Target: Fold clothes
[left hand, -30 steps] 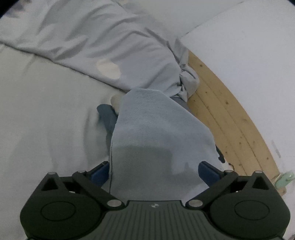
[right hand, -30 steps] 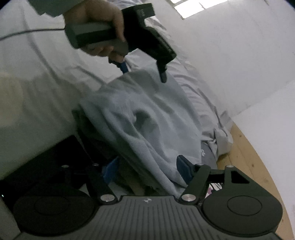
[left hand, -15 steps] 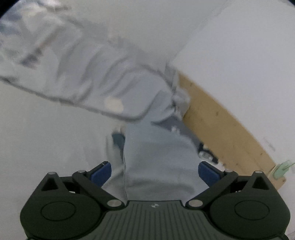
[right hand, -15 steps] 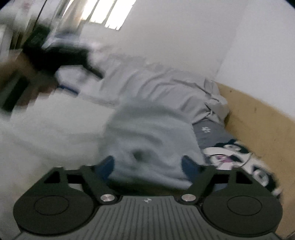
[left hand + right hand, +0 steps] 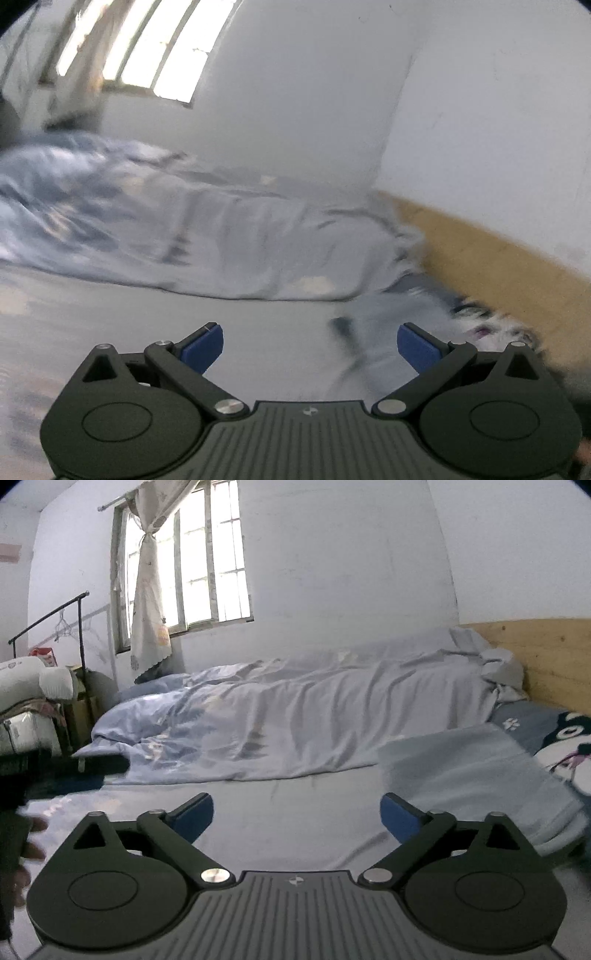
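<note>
The folded grey-blue garment (image 5: pixel 476 775) lies flat on the bed sheet (image 5: pixel 295 812), at the right of my right wrist view, just short of the cartoon-print pillow (image 5: pixel 565 746) by the wooden headboard (image 5: pixel 535 653). Reading that view from the left, I see a hand (image 5: pixel 26 853) at the frame edge holding something dark, a clothes rail (image 5: pixel 55 613) with stacked bedding under it, then the window (image 5: pixel 207 565) with its tied curtain (image 5: pixel 147 579), and the rumpled pale-blue duvet (image 5: pixel 295 720) spread along the wall side of the bed. My right claw (image 5: pixel 297 816) sits spread wide above the bare sheet, its blue pads (image 5: pixel 194 816) empty and clear of the garment, which lies just off the right finger. My left wrist view is smeared by motion: window (image 5: pixel 140 55) at upper left, the duvet (image 5: pixel 207 236) across the middle, the headboard (image 5: pixel 491 254) at right. My left claw (image 5: pixel 312 347) is also spread with nothing between its pads (image 5: pixel 203 349), and a blurred grey patch of cloth (image 5: pixel 384 332), which I take for the garment, shows beyond the right pad.
</note>
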